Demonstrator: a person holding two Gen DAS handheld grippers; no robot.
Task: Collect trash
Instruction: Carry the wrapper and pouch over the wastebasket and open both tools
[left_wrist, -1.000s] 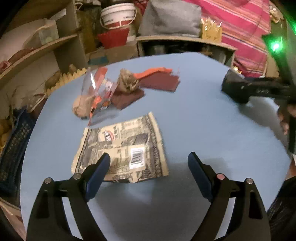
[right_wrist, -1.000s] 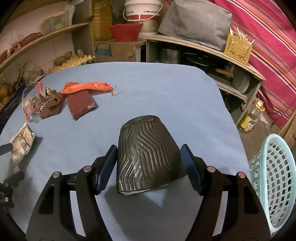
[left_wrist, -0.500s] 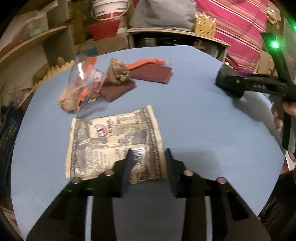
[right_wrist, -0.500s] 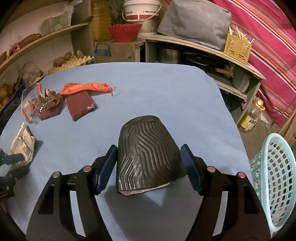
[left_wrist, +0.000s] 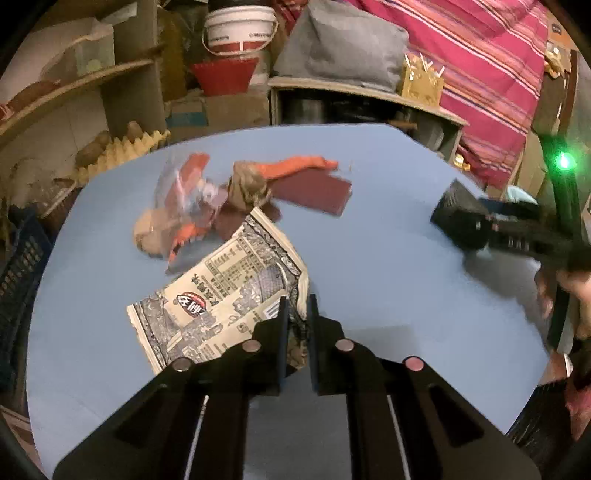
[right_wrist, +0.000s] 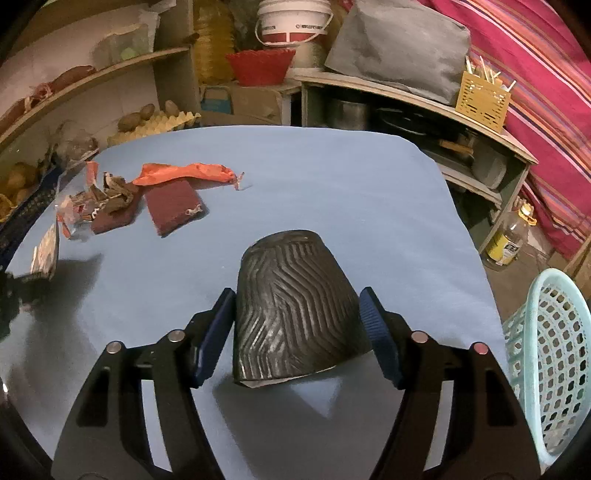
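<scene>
Printed wrapper (left_wrist: 236, 295) corner hidden between jaws

left gripper (left_wrist: 295, 314): black plastic, two angular arms, narrow flat jaws
left gripper pivots: four round metal screw heads, the outer right one pinkish
left gripper slots: long cut-outs in each arm, a thin pale line running down inside
right gripper (right_wrist: 297, 332): same black frame, dark blue ribbed pads on the jaws
right gripper pivots: four silvery round screw heads, two per arm
right gripper from the left wrist view: black body, faint white lettering, green light above
</scene>
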